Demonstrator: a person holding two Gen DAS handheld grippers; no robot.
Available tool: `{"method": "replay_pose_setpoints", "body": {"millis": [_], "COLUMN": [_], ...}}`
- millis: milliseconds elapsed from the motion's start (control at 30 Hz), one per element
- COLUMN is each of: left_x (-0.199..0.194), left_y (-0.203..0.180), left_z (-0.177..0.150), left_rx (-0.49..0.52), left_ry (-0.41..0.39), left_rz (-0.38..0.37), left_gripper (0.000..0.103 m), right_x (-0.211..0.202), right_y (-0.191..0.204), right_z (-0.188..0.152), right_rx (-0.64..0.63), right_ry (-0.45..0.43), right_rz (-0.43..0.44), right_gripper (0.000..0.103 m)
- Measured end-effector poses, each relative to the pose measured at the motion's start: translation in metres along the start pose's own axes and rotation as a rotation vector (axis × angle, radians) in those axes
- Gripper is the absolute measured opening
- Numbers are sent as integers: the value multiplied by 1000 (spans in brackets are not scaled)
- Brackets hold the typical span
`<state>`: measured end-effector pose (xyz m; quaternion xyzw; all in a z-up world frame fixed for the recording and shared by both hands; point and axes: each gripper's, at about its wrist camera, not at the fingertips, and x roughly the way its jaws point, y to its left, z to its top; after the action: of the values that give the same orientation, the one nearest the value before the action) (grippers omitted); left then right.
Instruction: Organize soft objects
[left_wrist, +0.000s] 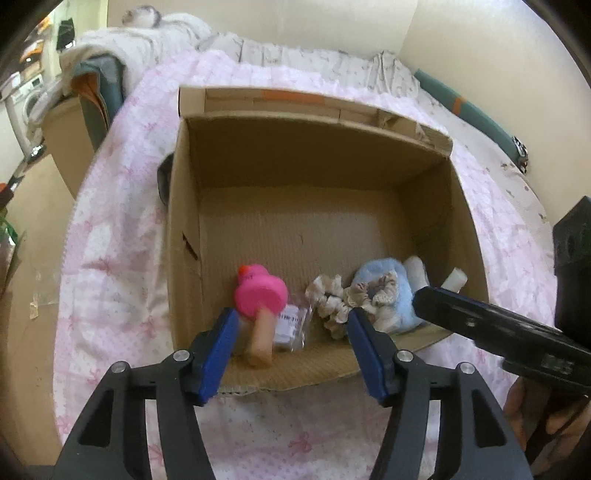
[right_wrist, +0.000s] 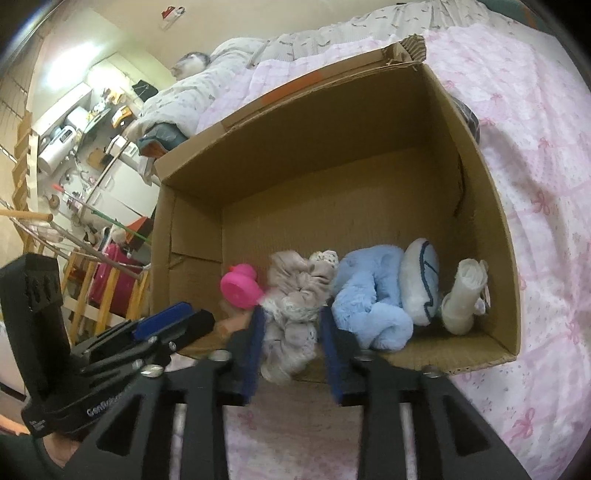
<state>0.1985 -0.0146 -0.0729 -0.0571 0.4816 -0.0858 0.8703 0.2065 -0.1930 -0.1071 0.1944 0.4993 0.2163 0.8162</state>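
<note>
Left wrist view shows a bed (left_wrist: 122, 236) with a pink quilt with bows on it, and a messy room behind. A brown cardboard box (left_wrist: 317, 177) sits on top, open. Along its near wall lie the soft things — a pink duck (left_wrist: 260, 290), frilly scrunchies (left_wrist: 332, 299), a fluffy blue toy (right_wrist: 369, 295) and a white roll (right_wrist: 463, 295). The left gripper (left_wrist: 291, 350) and the right gripper (right_wrist: 291, 350) are both spread apart — pinching nothing.
</note>
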Motion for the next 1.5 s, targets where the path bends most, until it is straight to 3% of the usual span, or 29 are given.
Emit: {"method": "replay_pose_setpoints", "body": {"millis": [33, 67, 233, 367, 400, 433, 467, 567, 667, 867, 1033, 1300, 1500], "left_x": [-1, -3, -19, -42, -49, -53, -60, -80, -97, -119, -135, -131, -121], "left_y": [-2, -4, -12, -14, -14, -14, -13, -12, -8, 3, 0, -4, 11], "left_z": [1, 1, -1, -3, -3, -3, -3, -7, -17, -41, -59, -78, -73], "left_rx": [10, 22, 64, 59, 54, 49, 43, 24, 0, -44, -28, 29, -46], "left_ry": [1, -2, -43, -95, -110, -119, -130, -161, -183, -187, -235, -258, -228], "left_rz": [1, 8, 43, 51, 49, 52, 59, 45, 75, 88, 190, 217, 183], "left_gripper": [58, 58, 58, 58, 60, 68, 78, 84, 98, 98, 102, 102, 102], "right_x": [-4, -9, -23, -41, -46, -52, -58, -75, -90, -114, -128, -125, -114], "right_y": [2, 5, 9, 18, 20, 24, 29, 39, 43, 43, 45, 50, 59], "right_z": [0, 0, 0, -4, -5, -7, -9, -20, -32, -51, -68, -95, -98], "right_rx": [-7, -17, -32, -67, -76, -93, -109, -152, -169, -144, -158, -203, -263], "right_ry": [-23, -43, -82, -135, -152, -174, -191, -243, -276, -308, -320, -329, -332], "right_rz": [2, 2, -36, -105, -119, -132, -148, -180, -208, -245, -276, -322, -344], "right_gripper": [68, 74, 83, 100, 101, 103, 103, 103, 103, 103, 103, 103, 103]}}
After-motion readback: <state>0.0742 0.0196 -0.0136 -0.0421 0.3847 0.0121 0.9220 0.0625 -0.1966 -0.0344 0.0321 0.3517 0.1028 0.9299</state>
